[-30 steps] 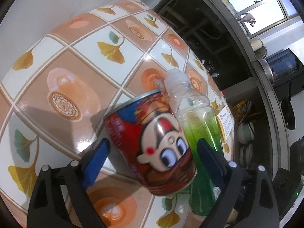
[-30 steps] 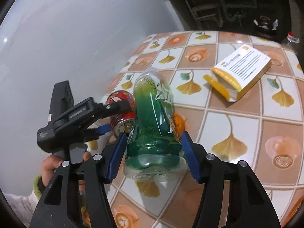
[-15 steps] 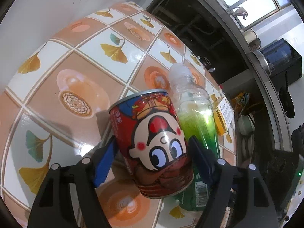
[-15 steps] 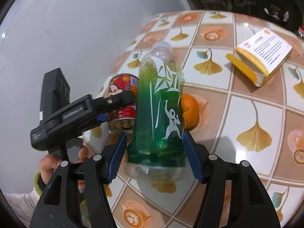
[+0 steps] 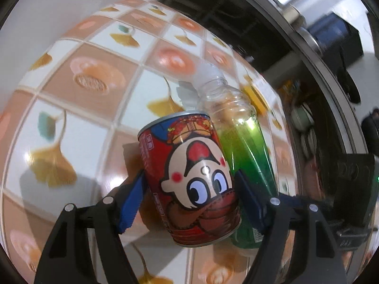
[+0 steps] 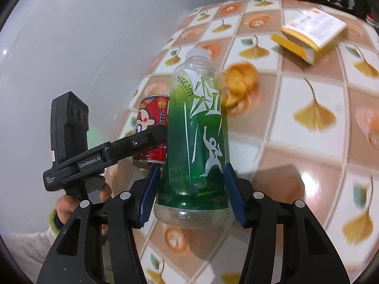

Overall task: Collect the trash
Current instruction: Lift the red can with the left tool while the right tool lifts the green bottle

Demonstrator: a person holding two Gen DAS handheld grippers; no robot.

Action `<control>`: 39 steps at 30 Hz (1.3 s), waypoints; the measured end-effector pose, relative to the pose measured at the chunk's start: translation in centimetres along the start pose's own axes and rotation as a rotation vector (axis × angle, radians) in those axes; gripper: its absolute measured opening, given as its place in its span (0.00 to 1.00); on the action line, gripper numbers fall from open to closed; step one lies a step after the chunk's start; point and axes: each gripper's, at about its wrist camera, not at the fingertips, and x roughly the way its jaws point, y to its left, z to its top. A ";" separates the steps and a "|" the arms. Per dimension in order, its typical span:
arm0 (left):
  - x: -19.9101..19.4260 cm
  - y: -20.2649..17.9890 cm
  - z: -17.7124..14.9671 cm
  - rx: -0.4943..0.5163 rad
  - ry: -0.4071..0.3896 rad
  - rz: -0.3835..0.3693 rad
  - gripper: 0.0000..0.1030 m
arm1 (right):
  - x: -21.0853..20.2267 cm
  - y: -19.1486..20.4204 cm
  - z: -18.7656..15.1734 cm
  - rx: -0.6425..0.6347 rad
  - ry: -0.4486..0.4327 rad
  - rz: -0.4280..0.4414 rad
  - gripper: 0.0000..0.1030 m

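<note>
A red can (image 5: 189,182) with a cartoon face sits tilted between my left gripper's (image 5: 189,189) blue pads, which press on both its sides. Just behind it leans the green plastic bottle (image 5: 246,146). In the right wrist view the same bottle (image 6: 196,137) stands lengthwise in my right gripper (image 6: 190,184). Those jaws are closing, and their pads lie against the bottle's lower body, its clear base toward the camera. The left gripper (image 6: 113,151) reaches in from the left, with the can (image 6: 151,118) touching the bottle's side. A hand holds the left gripper's handle.
An orange fruit (image 6: 239,80) lies on the tiled tablecloth (image 6: 308,142) just beyond the bottle. A yellow and white box (image 6: 312,30) sits open at the far right. A white wall (image 6: 71,35) runs along the table's left edge. Dark shelving (image 5: 308,118) stands past the far edge.
The left jaws went from wide around the can to pressing on it, and the can tilted. The bottle moved left off the orange, which now shows beside it.
</note>
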 end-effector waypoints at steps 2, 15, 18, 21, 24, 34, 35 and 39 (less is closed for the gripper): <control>-0.3 -0.7 -1.4 0.035 0.020 -0.009 0.71 | -1.0 0.0 -2.1 0.005 0.001 -0.006 0.49; -2.5 -4.7 -9.6 0.247 0.069 -0.007 0.70 | -6.0 -0.8 -11.2 0.119 -0.041 -0.041 0.46; -2.4 -5.5 -10.5 0.264 0.087 -0.021 0.70 | -6.3 -0.9 -12.0 0.151 -0.053 -0.053 0.48; -2.2 -6.2 -10.8 0.291 0.085 -0.016 0.70 | -6.1 -0.5 -11.9 0.158 -0.065 -0.089 0.56; -2.0 -6.5 -10.7 0.304 0.086 -0.015 0.70 | -6.0 -0.4 -11.6 0.157 -0.075 -0.126 0.66; -1.8 -5.9 -10.0 0.265 0.118 -0.046 0.70 | -4.8 -1.0 -10.1 0.146 -0.079 -0.100 0.70; -1.6 -5.9 -9.9 0.262 0.122 -0.048 0.70 | -4.4 -1.0 -9.8 0.145 -0.077 -0.098 0.70; -0.9 -5.8 -9.7 0.247 0.147 -0.052 0.70 | -3.7 -1.1 -9.3 0.144 -0.067 -0.078 0.70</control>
